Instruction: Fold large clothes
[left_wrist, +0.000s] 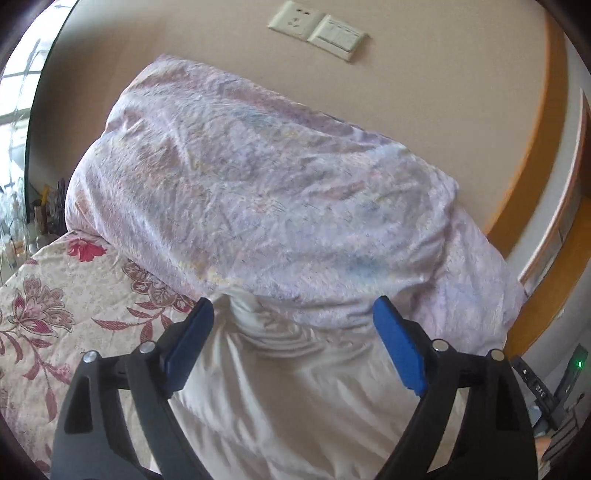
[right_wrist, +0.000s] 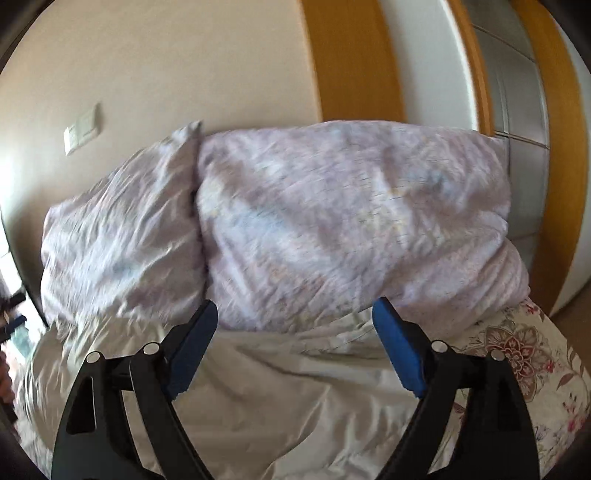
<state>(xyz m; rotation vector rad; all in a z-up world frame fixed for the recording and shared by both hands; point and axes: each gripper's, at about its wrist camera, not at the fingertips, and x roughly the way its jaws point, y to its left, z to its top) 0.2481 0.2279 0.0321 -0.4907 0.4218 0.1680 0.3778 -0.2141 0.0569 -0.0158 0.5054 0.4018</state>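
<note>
On the bed, close under both cameras, lies the white garment (left_wrist: 280, 398), a smooth, faintly glossy cloth spread low and flat with soft ripples gathered toward its far edge. From the right wrist view the same garment (right_wrist: 266, 398) fills the near field, creased in long shallow folds, so it seems laid out for folding rather than bunched.

The left gripper (left_wrist: 293, 343) has its blue fingers (left_wrist: 190, 345) spread wide, with nothing between them; they hang just above the cloth near its rippled edge. The right gripper (right_wrist: 295, 345) is the same: fingers (right_wrist: 194, 347) well apart, empty, over the white fabric. I judge that both stand open so they can drop onto a hem or corner, one at each side, since a large floppy piece needs two holds to stay flat while it is turned over.

At twelve o'clock from the fingers, two plump pillows (right_wrist: 332, 221) in crinkled pale lilac cases lean against the beige wall (left_wrist: 406, 110); the garment's far edge runs right up to them, whether under them I cannot tell. A bedspread (left_wrist: 55, 302) with red flowers, matte and woven-looking, shows at nine o'clock in the left view and at three o'clock in the right view. A wall socket (left_wrist: 291, 20) sits high up.

Thin cloth like this will likely slide and sag when lifted.
</note>
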